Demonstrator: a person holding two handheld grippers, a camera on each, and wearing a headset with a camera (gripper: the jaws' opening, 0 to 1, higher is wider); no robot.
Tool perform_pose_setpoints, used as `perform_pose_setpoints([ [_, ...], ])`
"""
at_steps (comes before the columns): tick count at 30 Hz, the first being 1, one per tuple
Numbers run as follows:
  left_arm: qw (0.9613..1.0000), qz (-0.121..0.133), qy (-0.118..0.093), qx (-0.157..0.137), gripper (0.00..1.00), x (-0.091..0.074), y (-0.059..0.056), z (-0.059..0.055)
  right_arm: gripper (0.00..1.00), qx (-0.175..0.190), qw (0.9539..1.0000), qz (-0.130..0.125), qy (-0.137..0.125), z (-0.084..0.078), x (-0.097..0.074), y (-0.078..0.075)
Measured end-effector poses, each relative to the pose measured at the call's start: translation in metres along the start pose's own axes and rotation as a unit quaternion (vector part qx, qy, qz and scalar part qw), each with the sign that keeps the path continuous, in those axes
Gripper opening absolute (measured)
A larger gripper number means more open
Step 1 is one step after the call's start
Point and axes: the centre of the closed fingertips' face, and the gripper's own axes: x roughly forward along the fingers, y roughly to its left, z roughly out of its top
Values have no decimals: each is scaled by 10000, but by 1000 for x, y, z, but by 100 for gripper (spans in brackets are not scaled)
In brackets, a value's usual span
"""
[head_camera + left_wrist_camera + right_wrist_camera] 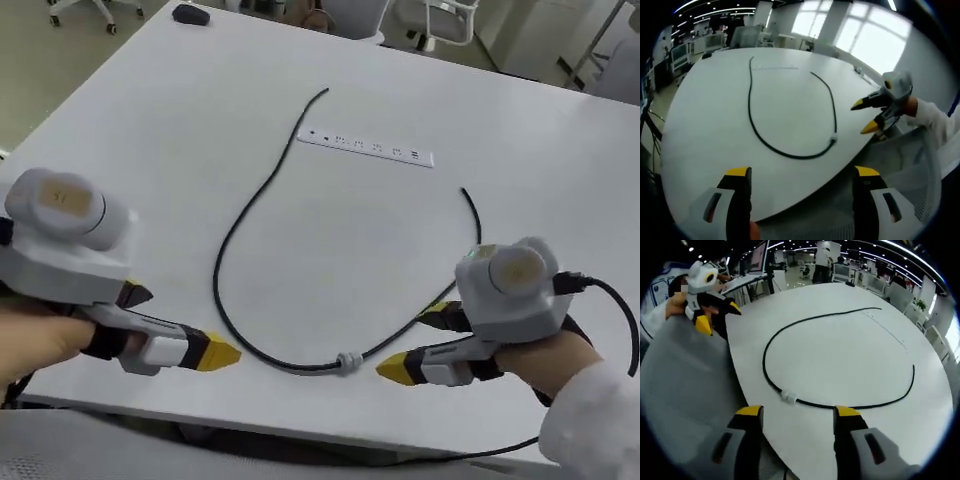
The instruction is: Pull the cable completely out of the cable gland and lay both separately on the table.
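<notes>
The small grey cable gland point(345, 362) sits threaded on the black cable point(225, 250), at the near bend of its loop, close to the near edge of the white surface point(330, 230). The left tool point(188, 323) hovers to the left of the gland and the right tool point(405, 342) near it on the right, each with jaws spread wide and gripping nothing. A white power strip point(365, 147) lies farther back, and a dark mouse point(190, 14) sits at the far left corner.

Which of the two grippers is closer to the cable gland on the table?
The right gripper: its yellow tips sit just beside the cable gland; the left gripper is farther off.
</notes>
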Motion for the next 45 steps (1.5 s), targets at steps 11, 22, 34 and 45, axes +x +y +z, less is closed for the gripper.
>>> perform_pose_setpoints([
  [11, 10000, -36, 83, 11, 83, 2, -1, -3, 48, -1632, 9852, 515, 127, -2, 32, 3],
  [22, 9999, -45, 83, 56, 81, 3, -2, -2, 38, -2135, 9734, 816, 155, -9, 59, 3],
  [34, 10000, 22, 21, -16, 79, 3, 2, 1, 32, -2488, 9630, 1036, -45, -9, 78, 14],
  [45, 9999, 62, -62, -85, 77, 2, 4, 3, 14, -2581, 9574, 1254, -324, -9, 80, 21],
])
